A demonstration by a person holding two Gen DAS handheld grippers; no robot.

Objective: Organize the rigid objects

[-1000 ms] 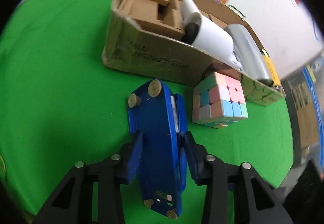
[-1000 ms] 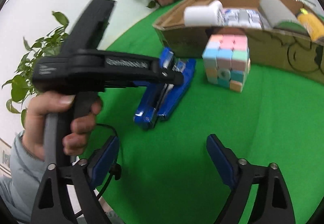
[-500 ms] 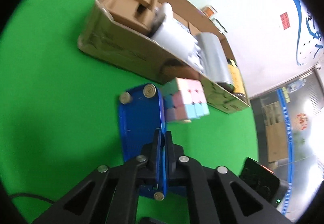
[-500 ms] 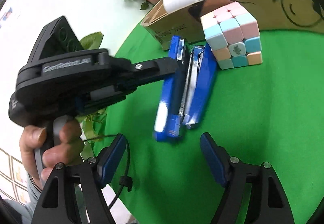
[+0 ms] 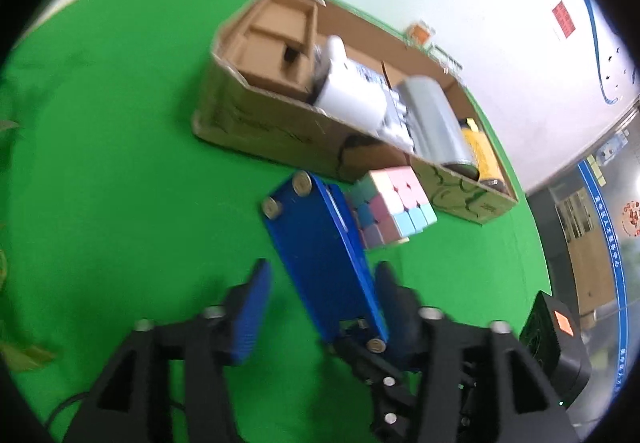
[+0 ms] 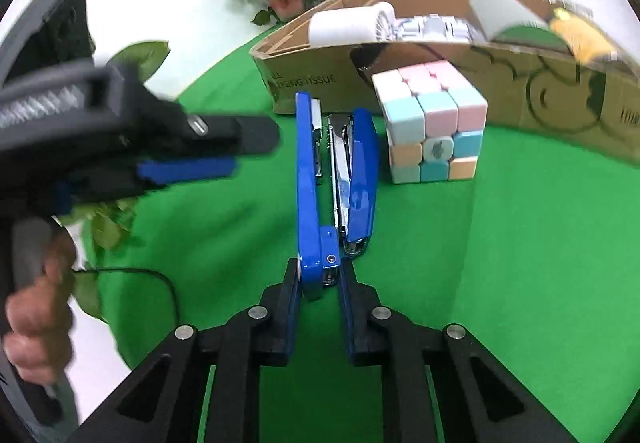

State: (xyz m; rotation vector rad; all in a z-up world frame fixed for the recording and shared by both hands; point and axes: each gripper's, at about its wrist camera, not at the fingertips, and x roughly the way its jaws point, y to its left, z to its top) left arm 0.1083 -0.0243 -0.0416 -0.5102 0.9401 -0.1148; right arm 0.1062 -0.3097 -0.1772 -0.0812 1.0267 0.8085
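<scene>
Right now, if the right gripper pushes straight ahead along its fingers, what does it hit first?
The right gripper is already shut on the blue stapler. Straight on, the stapler's far end would likely meet the cardboard box wall; depth is unclear.

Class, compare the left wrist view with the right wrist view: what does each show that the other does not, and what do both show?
Left wrist only: the box's cardboard insert, the open left gripper.

Right wrist only: a hand on the other gripper's handle, the stapler's metal staple rail, the right gripper shut on its hinge end.

Both: blue stapler, pastel cube, cardboard box.
</scene>
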